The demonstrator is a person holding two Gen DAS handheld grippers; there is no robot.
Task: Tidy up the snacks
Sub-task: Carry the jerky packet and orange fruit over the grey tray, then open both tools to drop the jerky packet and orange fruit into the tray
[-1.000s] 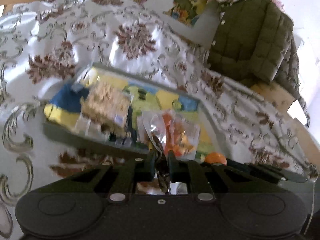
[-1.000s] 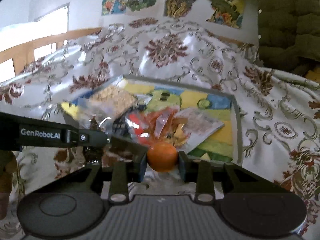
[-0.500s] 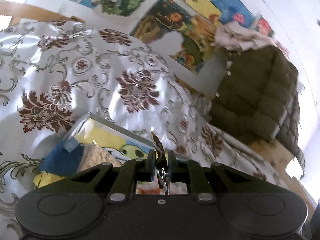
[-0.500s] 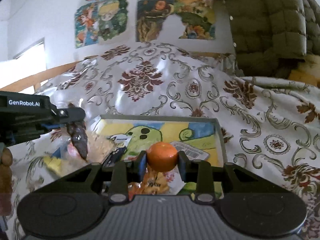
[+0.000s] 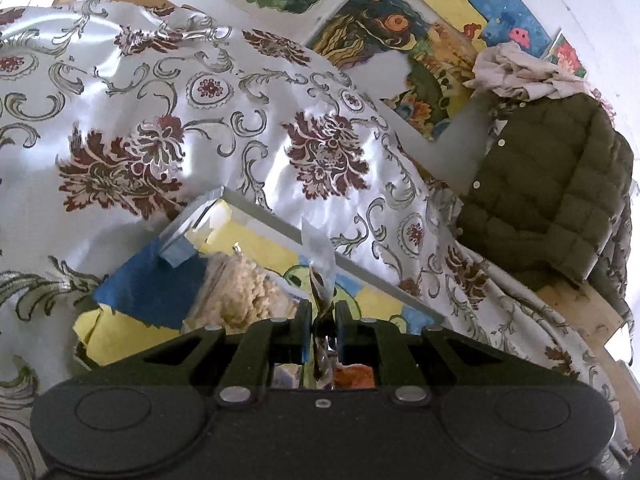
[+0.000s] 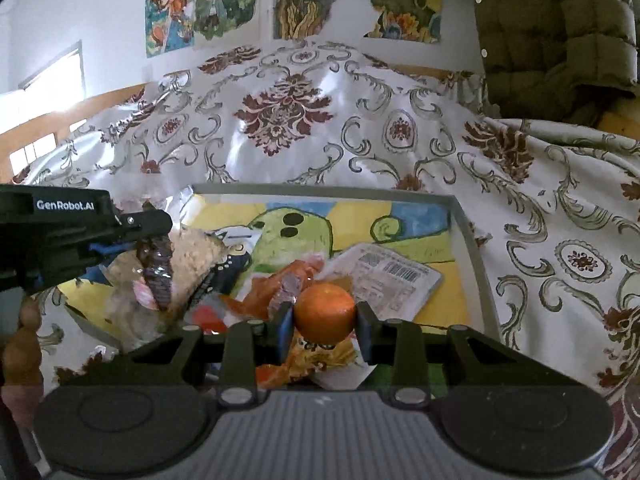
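Note:
My left gripper (image 5: 322, 310) is shut on a dark brown snack in a clear wrapper (image 5: 320, 268), held over the left part of the grey-rimmed tray (image 5: 280, 224). In the right wrist view the same left gripper (image 6: 154, 226) dangles that wrapped snack (image 6: 158, 276) above a bag of beige snack (image 6: 198, 254). Between the pads of my right gripper (image 6: 323, 314), which is shut on it, sits an orange (image 6: 324, 306), just above the tray's near side. In the tray (image 6: 470, 240) lie an orange packet (image 6: 260, 296) and a white packet with a barcode (image 6: 394, 276).
The tray stands on a floral tablecloth (image 6: 280, 112). An olive quilted jacket (image 5: 552, 184) hangs at the right, with posters (image 6: 200, 4) on the wall behind. Blue and yellow paper (image 5: 152, 280) sticks out at the tray's left end. A person's hand (image 6: 24, 340) shows at the left edge.
Both grippers have moved forward over the tray, keeping their grips. The left gripper's wrapped snack has risen clear of the packets, and the tray has dropped lower in the left wrist view.

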